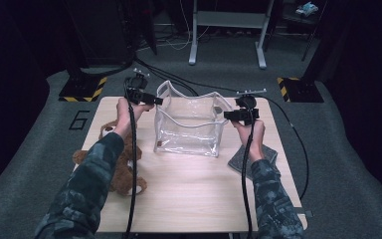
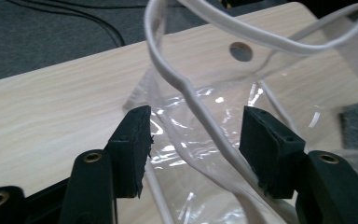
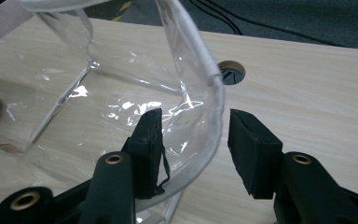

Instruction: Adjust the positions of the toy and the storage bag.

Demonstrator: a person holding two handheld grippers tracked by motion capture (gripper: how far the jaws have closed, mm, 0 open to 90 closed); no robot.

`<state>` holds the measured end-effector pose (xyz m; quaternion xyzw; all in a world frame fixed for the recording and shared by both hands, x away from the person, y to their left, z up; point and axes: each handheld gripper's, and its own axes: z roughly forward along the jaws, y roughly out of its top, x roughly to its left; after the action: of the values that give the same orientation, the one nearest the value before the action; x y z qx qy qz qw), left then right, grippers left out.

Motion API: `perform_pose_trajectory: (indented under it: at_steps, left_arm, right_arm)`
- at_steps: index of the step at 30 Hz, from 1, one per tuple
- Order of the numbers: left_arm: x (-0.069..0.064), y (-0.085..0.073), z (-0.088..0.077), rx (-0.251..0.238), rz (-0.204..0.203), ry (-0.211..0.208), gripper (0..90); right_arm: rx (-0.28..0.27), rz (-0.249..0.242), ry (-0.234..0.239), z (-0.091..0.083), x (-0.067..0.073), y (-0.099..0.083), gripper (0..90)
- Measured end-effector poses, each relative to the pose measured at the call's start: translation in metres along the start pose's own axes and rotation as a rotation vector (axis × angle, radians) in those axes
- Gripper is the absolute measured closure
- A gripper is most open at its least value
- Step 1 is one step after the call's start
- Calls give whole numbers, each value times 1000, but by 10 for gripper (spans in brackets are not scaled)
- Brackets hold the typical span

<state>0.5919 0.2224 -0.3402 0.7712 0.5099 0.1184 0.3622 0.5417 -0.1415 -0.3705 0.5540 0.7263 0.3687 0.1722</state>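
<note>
Tabletop: the pale wooden tabletop (image 1: 189,184) carries everything; a small round hole (image 2: 241,51) sits in it near the far edge.
Bag: the big clear plastic bag with white edging (image 1: 189,124) stands open in the middle of the tabletop, between the two grippers. Its top rim is wavy and its white strap (image 2: 261,35) loops over the mouth.
Teddy: a brown furry teddy bear (image 1: 122,172) lies at the left side of the tabletop, partly under the person's left sleeve, apart from the bag.
Grey thing: a flat dark grey felt-like pad (image 1: 238,159) lies on the right side, under the person's right hand, near the bag's right corner.
Left gripper: the black left gripper (image 1: 155,101) is at the bag's top left rim. In the left gripper view its fingers (image 2: 133,140) stand apart with the bag's white edge (image 2: 200,112) running between them, and the pads do not press on it.
Right gripper: the black right gripper (image 1: 227,115) is at the bag's top right rim. In the right gripper view its fingers (image 3: 254,149) are apart, with the bag's curved white edge (image 3: 214,93) in the gap, loose.
</note>
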Motion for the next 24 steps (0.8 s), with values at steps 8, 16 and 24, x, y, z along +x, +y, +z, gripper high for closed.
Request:
perform_pose_trajectory:
  at_steps: [8,16,24]
  left_arm:
    - [9,-10,7,66,-55,-39,833]
    - [3,-19,-7,121,-29,-68,833]
    - [8,-27,-12,41,-84,-83,525]
  right_arm:
    - [2,-1,24,5,-3,-4,856]
    - [36,18,32,1,-1,-1,872]
    - [16,-6,29,1,0,-6,764]
